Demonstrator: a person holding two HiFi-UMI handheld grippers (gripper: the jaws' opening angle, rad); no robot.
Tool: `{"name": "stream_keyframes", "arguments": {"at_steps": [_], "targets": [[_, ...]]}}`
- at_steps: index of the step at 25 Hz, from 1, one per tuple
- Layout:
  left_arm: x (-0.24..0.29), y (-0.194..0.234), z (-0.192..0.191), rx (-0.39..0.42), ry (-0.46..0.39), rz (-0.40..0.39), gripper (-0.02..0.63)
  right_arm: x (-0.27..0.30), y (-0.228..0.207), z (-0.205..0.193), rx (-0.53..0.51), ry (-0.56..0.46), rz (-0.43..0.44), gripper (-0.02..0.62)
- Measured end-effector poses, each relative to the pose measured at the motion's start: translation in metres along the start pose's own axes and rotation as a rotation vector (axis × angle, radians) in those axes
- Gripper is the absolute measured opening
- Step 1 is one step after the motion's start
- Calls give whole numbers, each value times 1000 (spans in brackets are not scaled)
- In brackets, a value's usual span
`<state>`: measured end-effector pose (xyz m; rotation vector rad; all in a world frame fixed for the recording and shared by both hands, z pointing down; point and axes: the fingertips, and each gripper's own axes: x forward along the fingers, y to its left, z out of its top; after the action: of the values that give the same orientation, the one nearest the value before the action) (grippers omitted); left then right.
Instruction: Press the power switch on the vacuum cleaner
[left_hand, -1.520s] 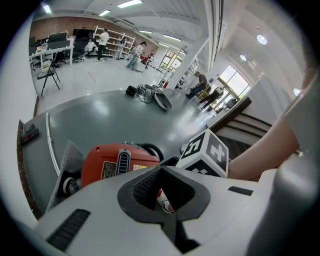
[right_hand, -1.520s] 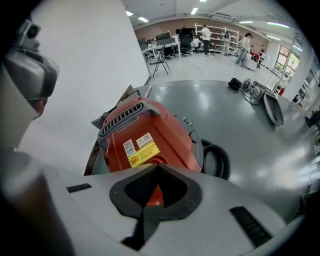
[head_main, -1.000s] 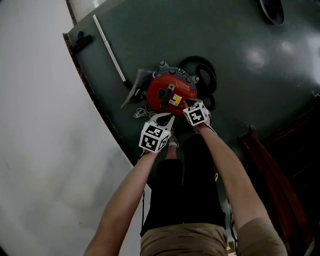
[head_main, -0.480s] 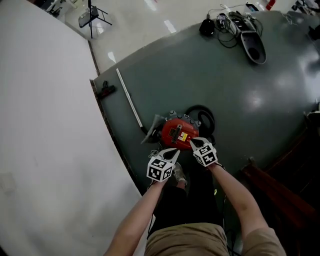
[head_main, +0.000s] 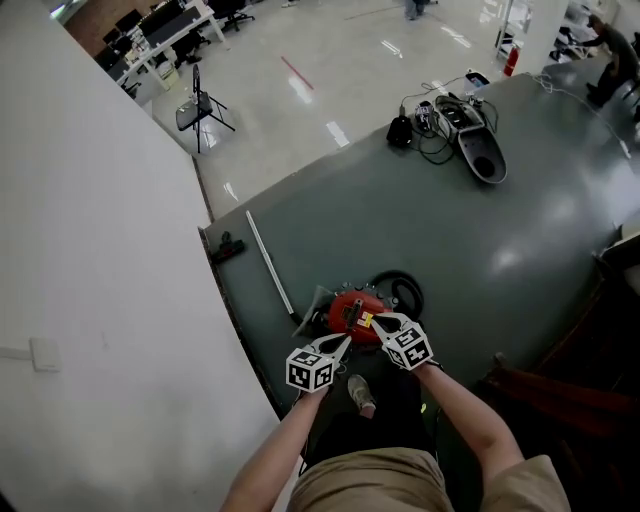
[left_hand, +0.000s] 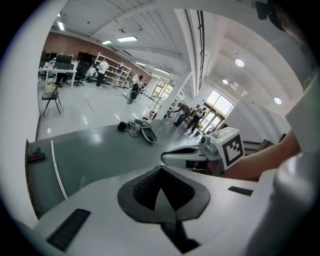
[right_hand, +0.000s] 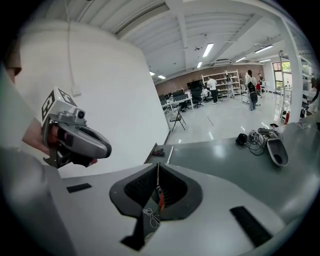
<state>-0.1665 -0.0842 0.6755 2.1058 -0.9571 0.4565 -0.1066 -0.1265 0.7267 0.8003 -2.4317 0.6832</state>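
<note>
The red vacuum cleaner (head_main: 352, 311) sits on the dark green floor mat (head_main: 480, 240), with its black hose (head_main: 402, 291) coiled behind it. In the head view my left gripper (head_main: 343, 344) is at the vacuum's near left edge. My right gripper (head_main: 379, 322) is over its near right side. Both are shut with nothing held. The left gripper view looks out level over the room past its shut jaws (left_hand: 161, 173), with the right gripper (left_hand: 192, 156) beside it. In the right gripper view a sliver of red shows below the closed tips (right_hand: 158, 168). The switch is not visible.
A white tube (head_main: 270, 262) lies on the mat left of the vacuum. A white wall (head_main: 100, 300) runs close along the left. A dark nozzle and cables (head_main: 470, 140) lie at the mat's far edge. Dark wooden furniture (head_main: 560, 390) stands at right. The person's shoe (head_main: 360, 395) is just behind the grippers.
The head view has pulled up and back, so the vacuum and both grippers look smaller and more of the room shows. The grippers remain side by side at the vacuum's near edge.
</note>
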Motion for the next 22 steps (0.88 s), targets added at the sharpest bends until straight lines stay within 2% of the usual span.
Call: {"name": "stream_keyframes", "arguments": {"at_steps": [4,9,14,22], "targets": [[-36,-25,21,44,-91,1,6,-39,38,36,-87,-53,56,14],[-83,-53,34,39,-182,-31,6,-80,82,88,-175,-118,89,14],[-121,-92,57,86,-252,-82,6,-129,121,140,-128,-218,187,14],[-167,-123,122,205,-399,-107,6,-186,139,203,-192,-370,167,15]]}}
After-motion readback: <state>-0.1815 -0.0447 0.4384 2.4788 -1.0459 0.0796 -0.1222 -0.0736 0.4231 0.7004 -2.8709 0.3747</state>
